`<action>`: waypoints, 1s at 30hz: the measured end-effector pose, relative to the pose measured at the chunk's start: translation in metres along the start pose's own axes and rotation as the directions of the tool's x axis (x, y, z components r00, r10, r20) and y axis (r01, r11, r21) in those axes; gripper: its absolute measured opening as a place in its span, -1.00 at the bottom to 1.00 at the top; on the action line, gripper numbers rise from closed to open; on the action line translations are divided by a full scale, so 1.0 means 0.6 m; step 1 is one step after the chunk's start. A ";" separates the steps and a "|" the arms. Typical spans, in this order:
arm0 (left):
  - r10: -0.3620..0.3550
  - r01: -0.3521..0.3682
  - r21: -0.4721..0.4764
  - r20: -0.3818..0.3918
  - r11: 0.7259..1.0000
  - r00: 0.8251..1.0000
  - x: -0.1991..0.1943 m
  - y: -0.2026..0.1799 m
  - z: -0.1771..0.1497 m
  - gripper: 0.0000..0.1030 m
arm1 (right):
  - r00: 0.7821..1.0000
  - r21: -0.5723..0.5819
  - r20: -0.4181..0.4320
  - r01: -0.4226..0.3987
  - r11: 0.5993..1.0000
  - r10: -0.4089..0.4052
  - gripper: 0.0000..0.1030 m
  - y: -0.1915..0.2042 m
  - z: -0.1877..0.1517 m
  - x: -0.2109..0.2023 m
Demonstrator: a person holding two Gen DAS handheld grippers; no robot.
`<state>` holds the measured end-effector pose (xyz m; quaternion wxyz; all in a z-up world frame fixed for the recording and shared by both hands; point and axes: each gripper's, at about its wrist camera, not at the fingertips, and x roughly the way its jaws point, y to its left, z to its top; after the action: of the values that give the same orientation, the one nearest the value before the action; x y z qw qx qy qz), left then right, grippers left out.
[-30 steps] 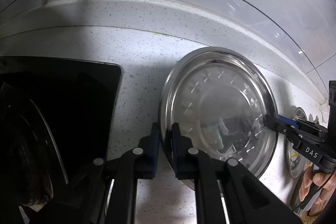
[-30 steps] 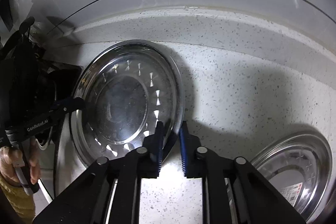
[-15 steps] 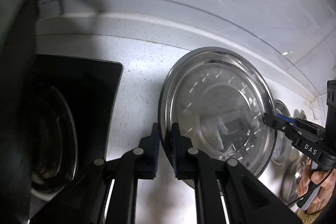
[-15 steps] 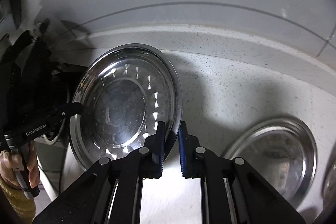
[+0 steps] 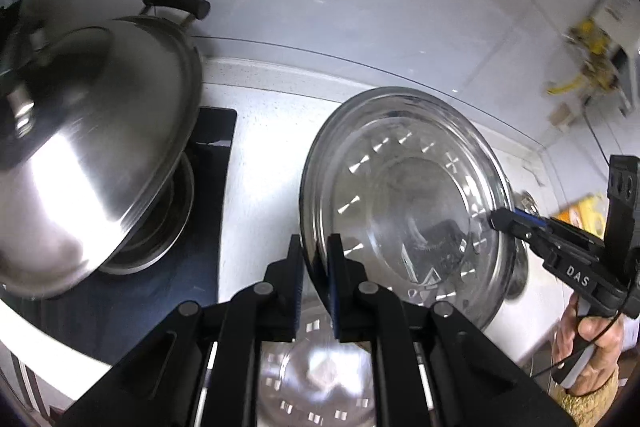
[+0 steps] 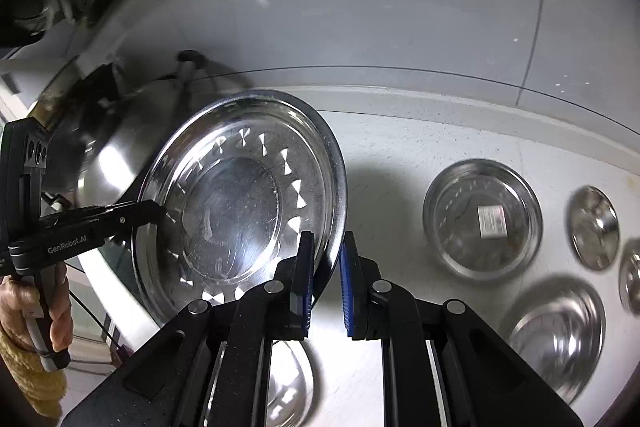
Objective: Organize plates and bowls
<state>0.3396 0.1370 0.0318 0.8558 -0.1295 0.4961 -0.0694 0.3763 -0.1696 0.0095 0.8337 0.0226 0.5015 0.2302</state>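
Observation:
A large steel plate (image 5: 404, 207) hangs tilted above the counter, held by two opposite rims. My left gripper (image 5: 314, 247) is shut on its near left rim. My right gripper (image 6: 326, 247) is shut on the right rim of the same plate (image 6: 240, 203). Each view shows the other gripper pinching the far edge: the right one (image 5: 516, 223) and the left one (image 6: 152, 211). Another steel plate (image 5: 320, 387) lies on the counter below, partly hidden by my fingers. Several steel bowls rest on the right, among them a labelled bowl (image 6: 482, 219) and a nearer one (image 6: 560, 339).
A big steel pot with a domed lid (image 5: 92, 147) sits on the black stove (image 5: 216, 155) at the left. The white speckled counter (image 6: 400, 187) runs along a tiled wall. A person's hand (image 5: 588, 347) grips the right handle. Smaller bowls (image 6: 594, 227) stand far right.
Both grippers have risen with the plate still clamped between them. The counter has dropped away, and the lidded pot, more bowls and a plate underneath have come into view.

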 end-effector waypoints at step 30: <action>-0.003 0.003 -0.003 -0.235 1.000 0.972 0.100 0.091 -0.286 -0.80 | 0.974 0.026 -0.210 0.094 0.995 -0.086 -0.77 0.085 -0.289 0.090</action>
<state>0.2200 0.1482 -0.1152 0.7906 -0.1222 0.5939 -0.0848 0.2321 -0.1355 -0.1074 0.7854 -0.0094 0.5909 0.1842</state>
